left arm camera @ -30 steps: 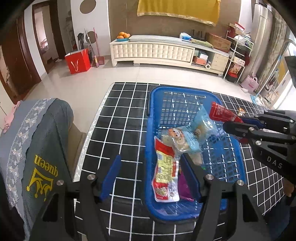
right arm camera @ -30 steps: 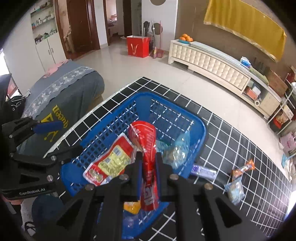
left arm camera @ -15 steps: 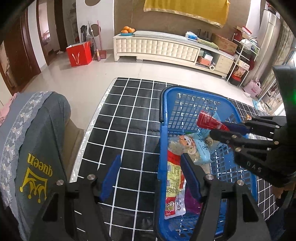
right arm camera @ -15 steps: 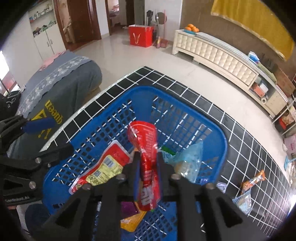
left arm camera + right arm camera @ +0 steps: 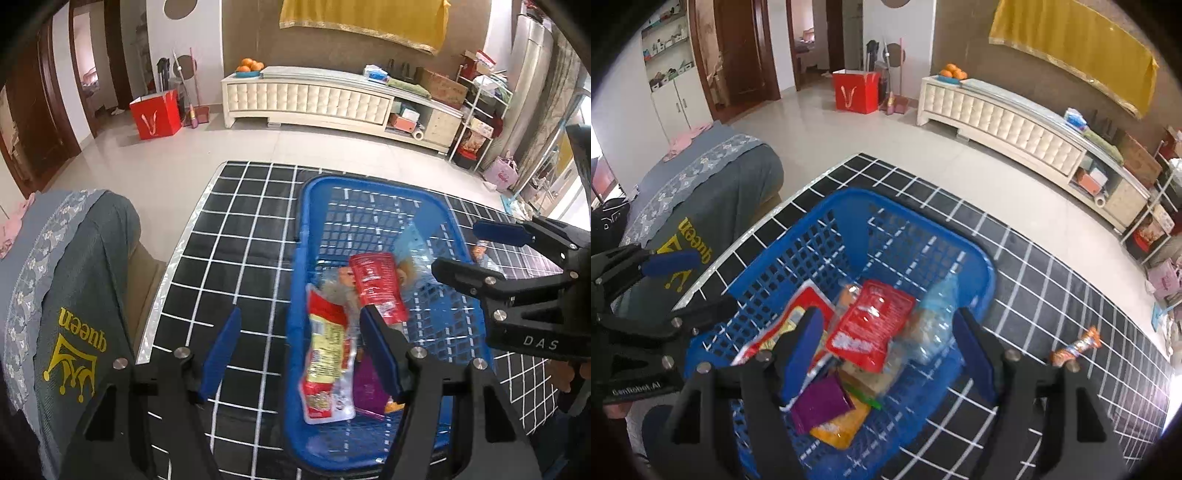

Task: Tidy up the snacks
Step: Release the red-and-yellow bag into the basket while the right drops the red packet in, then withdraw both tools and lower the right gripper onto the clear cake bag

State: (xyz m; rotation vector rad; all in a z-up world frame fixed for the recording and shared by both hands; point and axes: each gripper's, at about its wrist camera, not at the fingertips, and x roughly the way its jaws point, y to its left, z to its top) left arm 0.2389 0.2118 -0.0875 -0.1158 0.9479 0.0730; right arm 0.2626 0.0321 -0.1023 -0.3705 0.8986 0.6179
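Snacks fill the blue basket (image 5: 982, 273), which sits on the black grid-patterned table (image 5: 1052, 295). At the far left we see a grey cover printed "queen" (image 5: 77, 332) just beside the table. Our left gripper (image 5: 299, 350) has its jaws apart with nothing between them, straddling the basket's left wall. Inside lie a red-and-yellow packet (image 5: 325, 354), a purple packet (image 5: 820, 406), an orange packet (image 5: 838, 428), the red packet (image 5: 871, 325) resting on top of the pile, and a clear bag (image 5: 931, 325). Our right gripper (image 5: 886, 354) is opening above them, its pads clear of the red packet. Far right, an orange-wrapped snack (image 5: 1075, 345) lies on the table outside the basket.
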